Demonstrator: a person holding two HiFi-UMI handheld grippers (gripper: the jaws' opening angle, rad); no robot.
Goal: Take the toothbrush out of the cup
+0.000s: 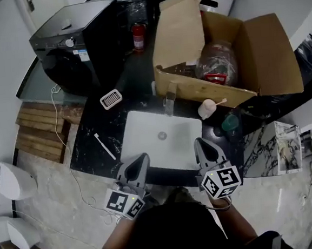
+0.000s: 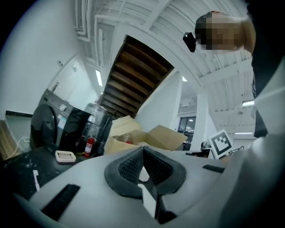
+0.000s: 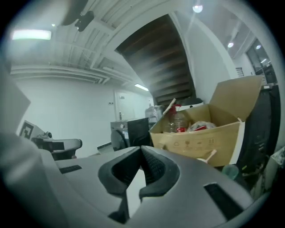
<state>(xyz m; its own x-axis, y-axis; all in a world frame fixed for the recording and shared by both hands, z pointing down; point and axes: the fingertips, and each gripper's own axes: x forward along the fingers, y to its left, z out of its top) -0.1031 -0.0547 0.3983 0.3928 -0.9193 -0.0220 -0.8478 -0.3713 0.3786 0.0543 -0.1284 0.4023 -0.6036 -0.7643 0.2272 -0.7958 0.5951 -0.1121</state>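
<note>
A pale pink cup (image 1: pixel 206 110) stands on the black counter behind the sink's right corner. A light toothbrush (image 1: pixel 220 102) leans out of it to the right; its tip (image 3: pixel 209 155) also shows in the right gripper view. My right gripper (image 1: pixel 200 143) is shut and empty, held over the sink's near right edge, well short of the cup. My left gripper (image 1: pixel 143 158) is shut too, with nothing in it, at the sink's near left edge. Both pairs of jaws (image 2: pixel 143 149) (image 3: pixel 141 149) meet at their tips.
A white sink (image 1: pixel 140 129) with a faucet (image 1: pixel 169 100) lies ahead. A big open cardboard box (image 1: pixel 269 51) stands behind it. A green cup (image 1: pixel 230 122) sits right of the pink one. A white toothbrush (image 1: pixel 104 146), a soap dish (image 1: pixel 111 98) and a black washing machine (image 1: pixel 78 46) are to the left.
</note>
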